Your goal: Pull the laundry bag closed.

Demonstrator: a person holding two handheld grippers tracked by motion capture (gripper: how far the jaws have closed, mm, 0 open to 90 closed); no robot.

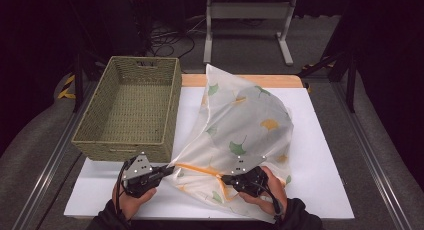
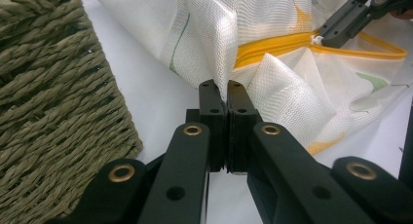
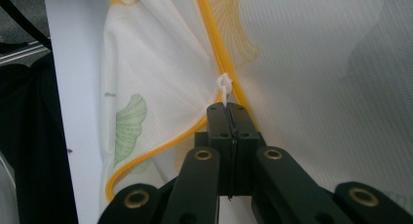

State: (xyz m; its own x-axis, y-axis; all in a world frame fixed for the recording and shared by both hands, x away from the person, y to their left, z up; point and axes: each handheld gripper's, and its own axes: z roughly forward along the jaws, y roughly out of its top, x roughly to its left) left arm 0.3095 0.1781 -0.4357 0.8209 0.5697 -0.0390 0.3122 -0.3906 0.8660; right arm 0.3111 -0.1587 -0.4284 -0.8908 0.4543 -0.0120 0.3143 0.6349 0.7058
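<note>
The mesh bag [image 1: 240, 140] lay slumped near the tabletop's [image 1: 325, 170] front edge, right of the basket [image 1: 130, 107] at the left edge. It looked light, soft and floppy, best held by seam and tab. The left gripper [image 2: 220, 90] was clamped on a fabric fold, the right gripper [image 3: 228, 107] on the white zipper pull [image 3: 224, 85].

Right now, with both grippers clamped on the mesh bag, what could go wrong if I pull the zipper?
The right gripper pinches only the small white zipper pull; it may slip out. The left gripper holds a thin fold of the mesh bag, which could tear or slide free. The wicker basket stands close beside that hand; a jerk may knock it.
</note>
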